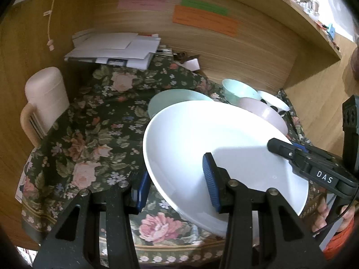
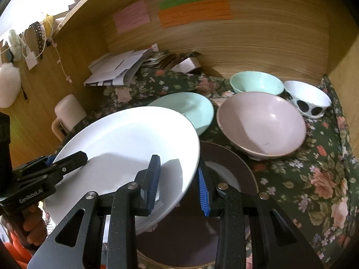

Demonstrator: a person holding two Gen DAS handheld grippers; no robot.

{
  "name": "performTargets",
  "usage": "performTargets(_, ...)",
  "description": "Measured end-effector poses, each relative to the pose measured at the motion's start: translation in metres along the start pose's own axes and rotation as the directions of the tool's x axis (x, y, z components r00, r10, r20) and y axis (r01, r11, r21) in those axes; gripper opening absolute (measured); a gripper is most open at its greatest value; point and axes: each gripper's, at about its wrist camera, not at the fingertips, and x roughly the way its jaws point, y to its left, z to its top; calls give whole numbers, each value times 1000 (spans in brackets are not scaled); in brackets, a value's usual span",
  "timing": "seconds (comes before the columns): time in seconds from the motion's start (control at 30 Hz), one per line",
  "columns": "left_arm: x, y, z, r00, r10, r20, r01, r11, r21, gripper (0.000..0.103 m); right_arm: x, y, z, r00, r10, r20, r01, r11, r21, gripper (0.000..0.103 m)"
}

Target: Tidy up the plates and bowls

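Observation:
A large white plate (image 1: 202,134) hangs tilted above the floral tablecloth, held from both sides. My left gripper (image 1: 177,188) is shut on its near rim, one blue pad above the plate and one below. My right gripper (image 2: 178,188) is shut on the opposite rim of the white plate (image 2: 125,134). Each gripper shows in the other's view: the right gripper (image 1: 282,148), the left gripper (image 2: 76,159). Below lies a dark brown plate (image 2: 233,163). Behind stand a mint plate (image 2: 188,109), a pink bowl (image 2: 262,123), a mint bowl (image 2: 255,83) and a white bowl with black dots (image 2: 307,98).
A cream lidded jug (image 1: 47,96) stands at the left on the tablecloth (image 1: 89,134). A pile of papers (image 1: 112,49) lies at the back against the wooden wall. Wooden side panels close in the table on both sides. A person's hands hold the gripper handles.

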Motion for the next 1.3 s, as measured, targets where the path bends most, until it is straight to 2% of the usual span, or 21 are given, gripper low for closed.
performTargets(0.43, 15, -22, -12, 999, -16, -48, 17, 1000, 15, 43, -5, -24, -18, 1000, -6, -21, 7, 999, 47, 29)
performTargets(0.77, 39, -28, -21, 993, -23, -112, 25, 1000, 16, 43, 7, -42, -30, 997, -5, -77, 12, 996, 91, 29)
performTargets(1.3, 63, -35, -27, 987, -22, -159, 26, 999, 20, 43, 21, -56, -38, 991, -5, -130, 21, 992, 126, 29)
